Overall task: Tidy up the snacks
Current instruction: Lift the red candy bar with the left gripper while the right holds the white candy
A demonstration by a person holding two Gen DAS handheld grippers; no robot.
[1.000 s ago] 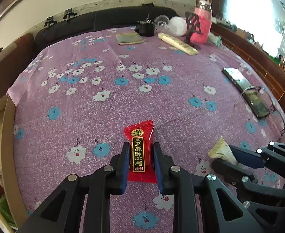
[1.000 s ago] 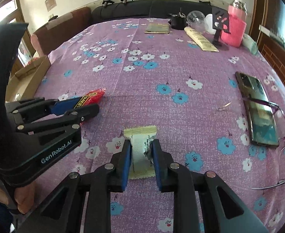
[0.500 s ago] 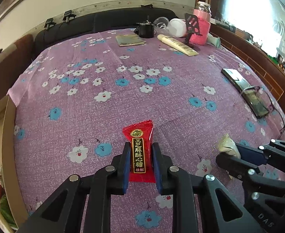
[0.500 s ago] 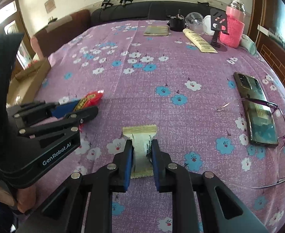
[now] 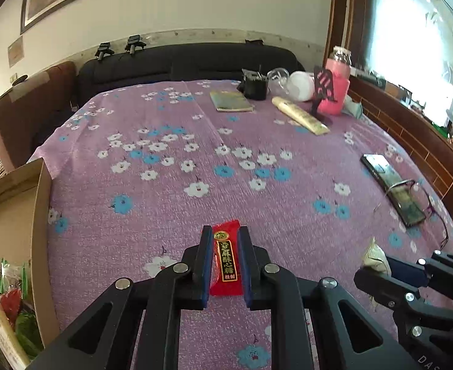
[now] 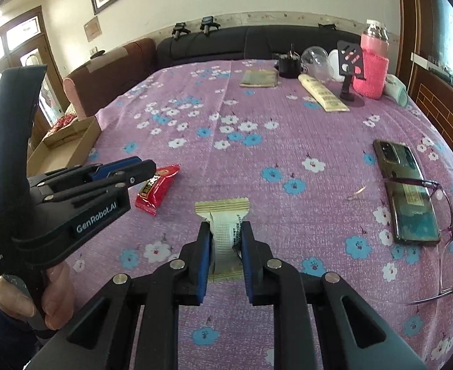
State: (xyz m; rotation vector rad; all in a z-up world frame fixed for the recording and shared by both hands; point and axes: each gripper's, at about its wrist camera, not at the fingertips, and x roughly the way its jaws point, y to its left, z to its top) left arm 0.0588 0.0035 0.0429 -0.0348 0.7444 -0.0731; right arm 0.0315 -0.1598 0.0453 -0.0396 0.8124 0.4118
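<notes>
A red candy packet (image 5: 225, 259) with gold lettering sits between the blue pads of my left gripper (image 5: 225, 236), which is shut on it and holds it lifted off the purple flowered cloth. The same red candy packet (image 6: 157, 189) hangs from the left gripper (image 6: 146, 169) in the right wrist view. My right gripper (image 6: 225, 231) is shut on a cream wafer packet (image 6: 225, 234), its crimped top edge sticking out past the pads. That cream wafer packet (image 5: 374, 254) shows at the right edge of the left wrist view.
A cardboard box (image 5: 38, 215) with snack packs stands off the table's left side. A phone (image 6: 406, 191) with glasses (image 6: 442, 237) lies at right. At the back are a pink bottle (image 6: 371, 64), a phone stand (image 6: 349, 61), a tube (image 6: 323, 95) and a booklet (image 6: 259, 78).
Both grippers have closed tighter on their packets. The left gripper has risen with the red candy, lifting it off the cloth; the view now takes in more of the wall.
</notes>
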